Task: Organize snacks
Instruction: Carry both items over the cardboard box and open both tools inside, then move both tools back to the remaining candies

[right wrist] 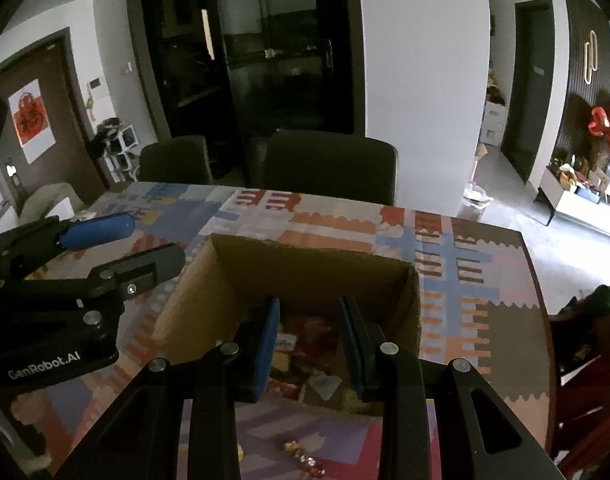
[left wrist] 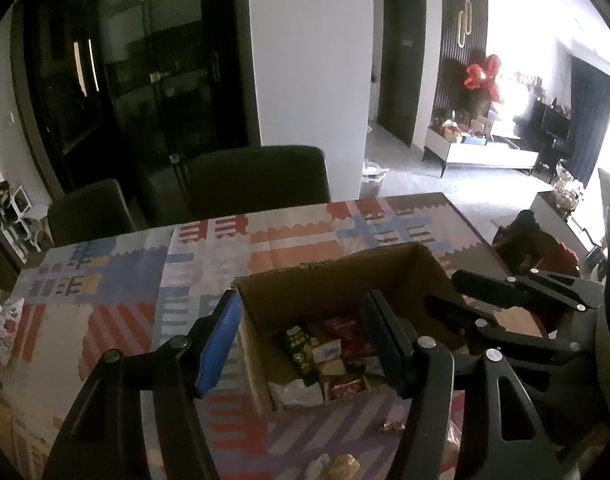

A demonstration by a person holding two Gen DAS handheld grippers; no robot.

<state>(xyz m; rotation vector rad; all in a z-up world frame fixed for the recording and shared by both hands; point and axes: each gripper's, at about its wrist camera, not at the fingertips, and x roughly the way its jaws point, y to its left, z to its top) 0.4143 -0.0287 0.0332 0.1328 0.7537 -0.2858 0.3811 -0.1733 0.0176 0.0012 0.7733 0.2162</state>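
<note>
Open brown cardboard box [left wrist: 337, 280] of mixed snack packets [left wrist: 333, 352] on the patchwork-patterned tabletop [left wrist: 117, 280], left tongs [left wrist: 301, 344] spread with nothing between them above the box's near edge, right tongs [right wrist: 309, 344] slightly parted and empty over the box, gold-wrapped candies [right wrist: 301, 456] loose on the tabletop just beside the box.

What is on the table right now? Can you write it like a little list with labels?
Table: covered by a patchwork-pattern cloth
Box: open cardboard box, standing on the cloth
In the box: snack packets, green, red and pale wrappers mixed together
Outside the box: gold-wrapped candy and a yellow packet on the cloth, nearer the camera
Left tongs: open, empty, over the box's left side
Right tongs: slightly open, empty, over the box
Behind the table: two dark chairs
</note>
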